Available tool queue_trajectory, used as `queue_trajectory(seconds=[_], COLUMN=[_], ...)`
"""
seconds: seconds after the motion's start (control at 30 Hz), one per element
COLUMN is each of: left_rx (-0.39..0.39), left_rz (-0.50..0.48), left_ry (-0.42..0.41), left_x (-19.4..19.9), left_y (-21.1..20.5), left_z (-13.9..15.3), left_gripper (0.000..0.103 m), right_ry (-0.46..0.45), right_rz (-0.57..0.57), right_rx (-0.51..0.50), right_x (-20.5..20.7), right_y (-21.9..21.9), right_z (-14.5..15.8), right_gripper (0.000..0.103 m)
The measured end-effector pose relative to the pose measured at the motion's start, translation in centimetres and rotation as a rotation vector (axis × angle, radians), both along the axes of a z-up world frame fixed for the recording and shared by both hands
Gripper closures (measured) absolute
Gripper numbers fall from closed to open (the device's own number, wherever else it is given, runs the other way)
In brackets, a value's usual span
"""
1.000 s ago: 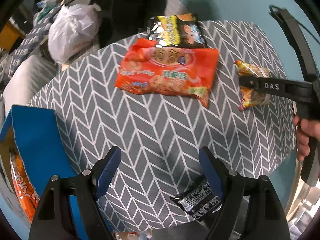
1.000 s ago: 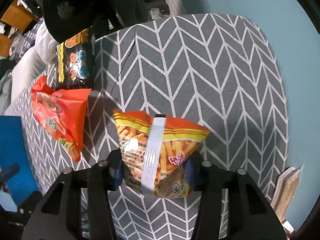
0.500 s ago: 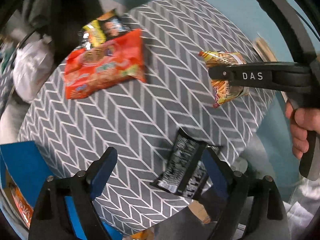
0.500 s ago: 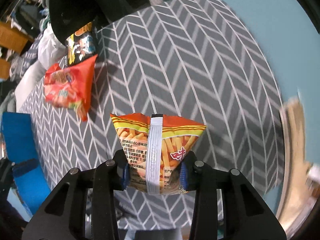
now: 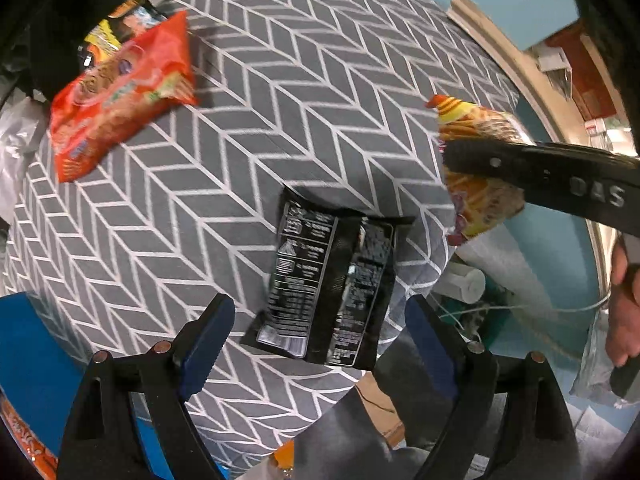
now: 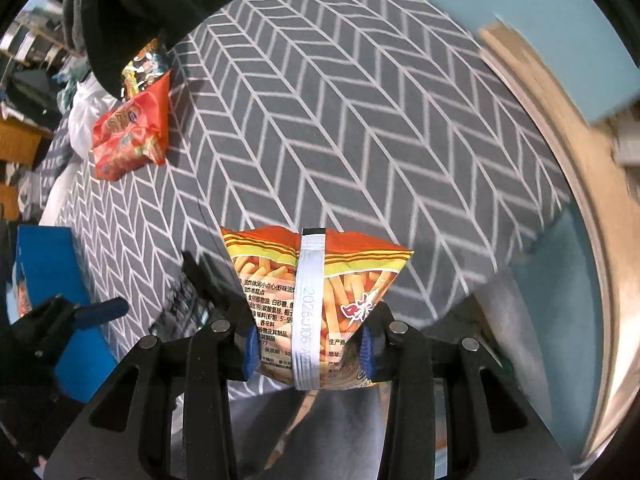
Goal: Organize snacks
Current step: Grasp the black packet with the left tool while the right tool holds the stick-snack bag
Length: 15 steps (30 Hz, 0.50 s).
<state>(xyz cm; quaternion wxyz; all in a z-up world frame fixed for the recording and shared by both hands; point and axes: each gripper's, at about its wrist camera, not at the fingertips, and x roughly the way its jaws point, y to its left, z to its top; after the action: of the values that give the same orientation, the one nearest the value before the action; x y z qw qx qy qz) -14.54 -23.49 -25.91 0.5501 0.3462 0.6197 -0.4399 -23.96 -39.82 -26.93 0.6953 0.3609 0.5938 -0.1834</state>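
Note:
My right gripper (image 6: 307, 350) is shut on an orange fries snack bag (image 6: 320, 276) and holds it in the air above the near edge of the round table (image 6: 340, 120). The left wrist view shows that same fries bag (image 5: 476, 184) at the right, clamped in the right gripper's black arm. My left gripper (image 5: 320, 344) hangs open just above a black snack packet (image 5: 332, 284) lying face down at the table's edge, its fingers apart on either side without touching it. A large red snack bag (image 5: 120, 92) and a black-and-yellow snack bag (image 5: 116, 28) lie at the far left.
A blue box (image 5: 36, 360) with an orange packet inside stands at the lower left beside the table (image 5: 280, 100). A white plastic bag (image 6: 84, 116) and dark clothing (image 6: 132, 4) sit beyond the far edge. Teal floor and clutter lie right of the table.
The right gripper has lifted the fries bag off the table and carried it toward the near edge. The left gripper has swung over the black packet, which now lies between its fingers.

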Motion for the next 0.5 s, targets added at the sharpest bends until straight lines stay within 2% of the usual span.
queue_trajectory(seconds=[0.13,0.4,0.5], left_rx=[0.033,0.081,0.07], left_rz=[-0.02,-0.036,-0.019], left_ry=[0.005,-0.008,-0.009], left_x=[-1.2,-3.3,-3.5], left_y=[-0.4,-1.8,-2.1], left_z=[-1.9,-5.2,-5.9], left_gripper=[0.015,0.015,0.01], right_ry=[0.014,0.025,0.025], right_rz=[-0.041,-0.086,-0.085], right_rx=[0.006,0.007,0.007], right_x=[0.6,-0.7,-0.9], right_y=[0.0,0.5,0.8], right_z=[-0.1,0.2,0.3], right_gripper=[0.067,0.067,0.067])
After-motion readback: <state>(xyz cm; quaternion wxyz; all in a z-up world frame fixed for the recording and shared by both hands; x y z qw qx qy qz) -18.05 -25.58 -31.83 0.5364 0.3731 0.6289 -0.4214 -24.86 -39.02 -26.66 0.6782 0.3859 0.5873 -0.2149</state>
